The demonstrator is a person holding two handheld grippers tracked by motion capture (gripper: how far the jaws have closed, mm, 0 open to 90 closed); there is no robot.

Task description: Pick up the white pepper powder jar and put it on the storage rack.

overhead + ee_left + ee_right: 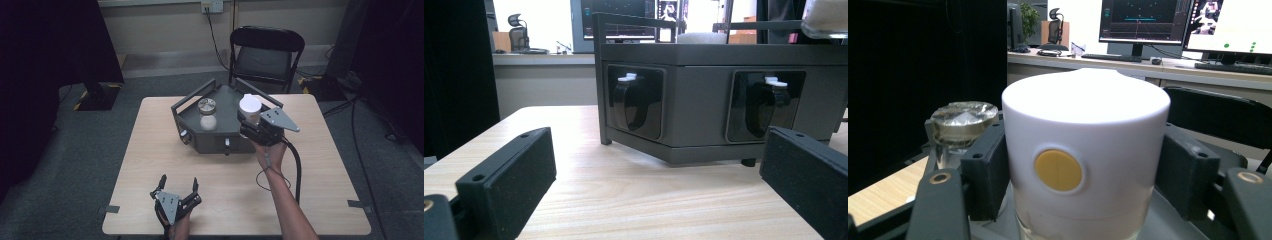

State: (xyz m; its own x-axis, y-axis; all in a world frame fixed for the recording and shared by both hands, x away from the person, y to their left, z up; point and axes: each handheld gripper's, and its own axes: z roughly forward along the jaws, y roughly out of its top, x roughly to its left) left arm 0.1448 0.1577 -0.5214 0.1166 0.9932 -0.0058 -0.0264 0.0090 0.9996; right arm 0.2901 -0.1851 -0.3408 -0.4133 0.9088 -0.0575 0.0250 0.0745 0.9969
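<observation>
My right gripper (248,118) is shut on a white round container (250,106) with a yellow dot (1058,170) on its side. It holds the container upright just above the right part of a dark grey tray-topped box (220,140). In the right gripper view both pads (986,167) press on the container's (1085,135) sides. A glass jar with a faceted lid (207,105) stands on the tray to its left (962,119). My left gripper (178,181) rests open near the table's front edge with nothing between its jaws. It faces the box (704,55) and its two front knobs (631,100).
A pale round thing (208,122) lies on the tray in front of the glass jar. A black folding chair (265,52) stands behind the wooden table (150,145). Cables run over the floor at the right (370,115).
</observation>
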